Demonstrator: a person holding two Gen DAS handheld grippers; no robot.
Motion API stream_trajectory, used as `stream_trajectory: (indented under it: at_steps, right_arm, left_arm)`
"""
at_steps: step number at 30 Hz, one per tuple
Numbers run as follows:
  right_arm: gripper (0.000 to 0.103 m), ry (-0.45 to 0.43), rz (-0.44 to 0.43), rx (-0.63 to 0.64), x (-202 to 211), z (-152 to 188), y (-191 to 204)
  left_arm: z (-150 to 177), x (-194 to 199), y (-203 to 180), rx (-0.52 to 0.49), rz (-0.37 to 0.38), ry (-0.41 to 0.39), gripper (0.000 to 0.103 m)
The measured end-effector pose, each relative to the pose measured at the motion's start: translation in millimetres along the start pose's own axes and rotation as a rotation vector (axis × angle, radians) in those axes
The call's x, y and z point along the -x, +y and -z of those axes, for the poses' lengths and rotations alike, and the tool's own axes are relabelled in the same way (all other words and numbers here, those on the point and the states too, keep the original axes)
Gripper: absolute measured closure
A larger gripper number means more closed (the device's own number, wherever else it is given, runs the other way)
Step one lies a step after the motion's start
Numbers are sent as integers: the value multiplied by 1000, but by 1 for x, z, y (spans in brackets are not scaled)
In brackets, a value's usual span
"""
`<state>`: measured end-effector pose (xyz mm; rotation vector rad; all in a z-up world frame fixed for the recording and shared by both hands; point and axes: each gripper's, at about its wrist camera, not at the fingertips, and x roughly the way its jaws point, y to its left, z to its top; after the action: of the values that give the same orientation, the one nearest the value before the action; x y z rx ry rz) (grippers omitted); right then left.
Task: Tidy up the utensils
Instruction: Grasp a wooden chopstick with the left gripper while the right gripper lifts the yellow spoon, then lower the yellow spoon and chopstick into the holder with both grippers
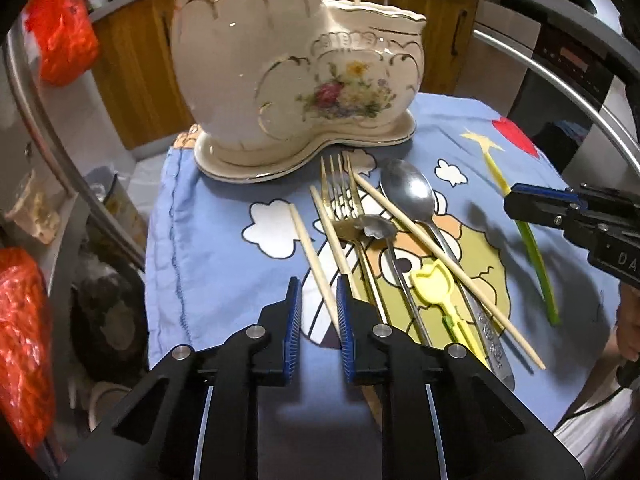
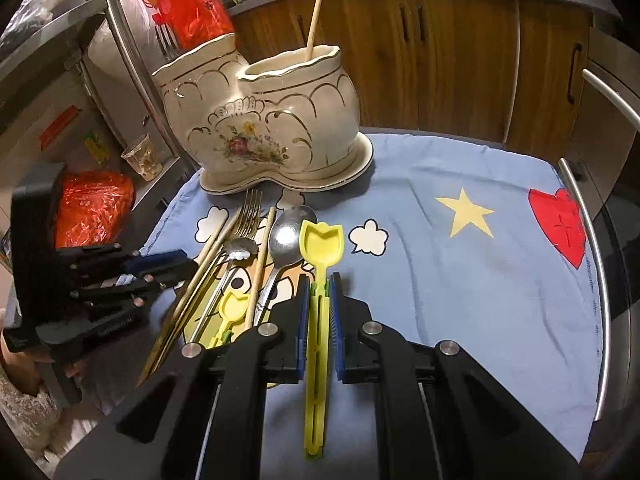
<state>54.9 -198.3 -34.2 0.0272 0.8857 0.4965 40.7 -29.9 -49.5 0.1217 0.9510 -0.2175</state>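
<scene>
At the bottom of the left wrist frame, our left gripper (image 1: 318, 316) has its jaws narrowed around a chopstick (image 1: 314, 258) that runs away up the frame; whether the pads press it we cannot tell. Our right gripper (image 2: 319, 300) pinches a yellow scoop (image 2: 320, 264), bowl forward. Beyond, in the upper centre, stands the holder (image 2: 280, 128); its right cup already has a stick.
</scene>
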Motion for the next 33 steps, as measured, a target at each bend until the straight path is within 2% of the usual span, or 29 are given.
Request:
stream_trajectory:
  at_steps: [3, 6, 8, 13, 17, 21, 28, 33]
  right_arm:
    - [93, 2, -4, 3, -1, 0, 2]
    - [93, -1, -9, 9, 0, 0, 3]
    - [93, -6, -12, 11, 1, 0, 2]
    - [93, -32, -35, -1, 5, -1, 1]
    - [93, -55, -39, 4, 8, -2, 2]
    - [93, -91, -47, -3, 15, -3, 2]
    - [93, -197, -59, -10, 33, -10, 9]
    - [93, -321, -79, 2, 54, -26, 18]
  left_arm:
    - [-2, -3, -3, -21, -30, -4, 84]
    - [-3, -4, -3, -20, -26, -3, 85]
    - [-4, -4, -3, -24, -35, -2, 94]
    - [-4, -3, 7, 11, 5, -6, 97]
    - [-3, 7, 7, 21, 11, -42, 97]
    - [-4, 26, 9, 37, 34, -101, 97]
    - [-11, 76, 3, 16, 62, -283, 97]
    - [-24, 101, 11, 32, 115, -378, 97]
